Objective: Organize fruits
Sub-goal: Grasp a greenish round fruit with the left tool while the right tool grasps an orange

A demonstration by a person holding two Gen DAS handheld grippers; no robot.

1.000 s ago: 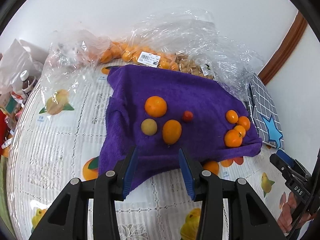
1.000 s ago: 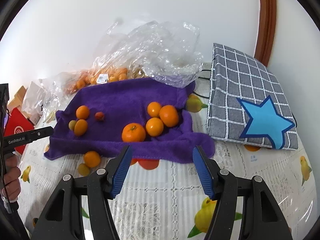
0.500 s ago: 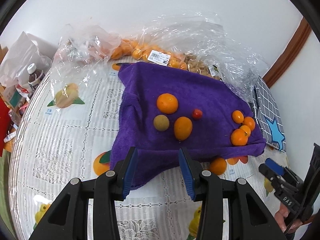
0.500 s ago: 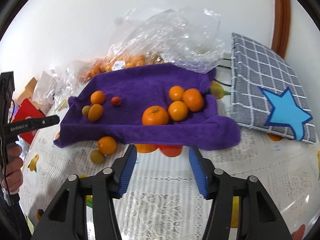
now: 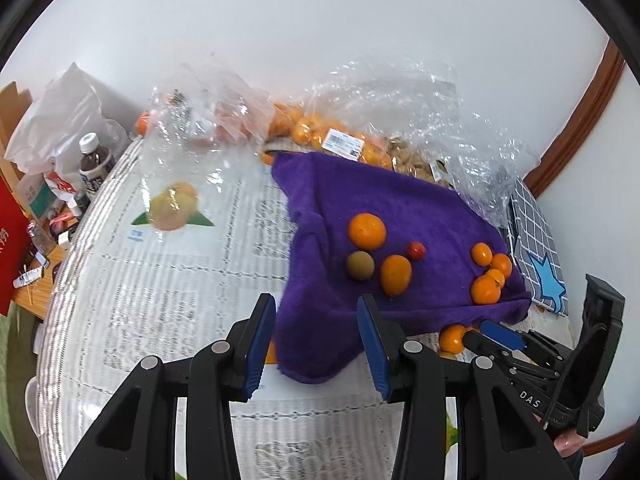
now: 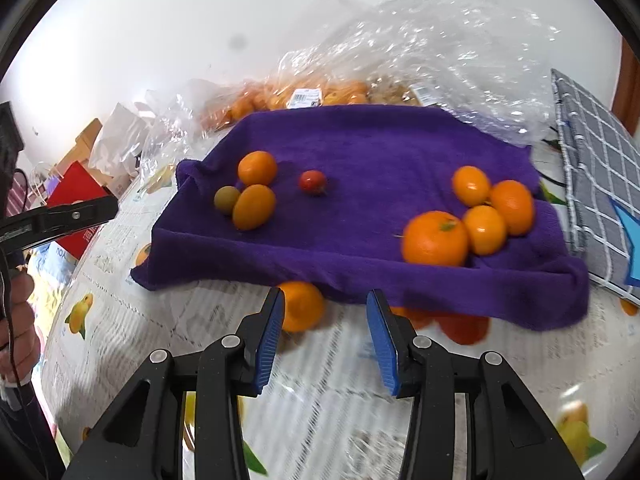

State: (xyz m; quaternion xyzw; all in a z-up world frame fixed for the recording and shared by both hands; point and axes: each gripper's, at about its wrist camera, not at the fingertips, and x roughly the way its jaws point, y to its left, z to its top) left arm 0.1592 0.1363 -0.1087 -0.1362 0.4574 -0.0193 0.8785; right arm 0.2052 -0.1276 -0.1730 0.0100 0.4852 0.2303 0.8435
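**Right gripper closing beside a stray orange**

We see our right gripper with its jaws closing near the loose orange on the counter, just off the purple towel's front edge; the pads do not press it. Our left gripper hangs over the towel's near corner, jaws apart and empty. On the towel, four oranges cluster right; two oranges, a greenish fruit and a cherry tomato lie left.

Plush purple towel, crinkly clear plastic bags, glossy oranges
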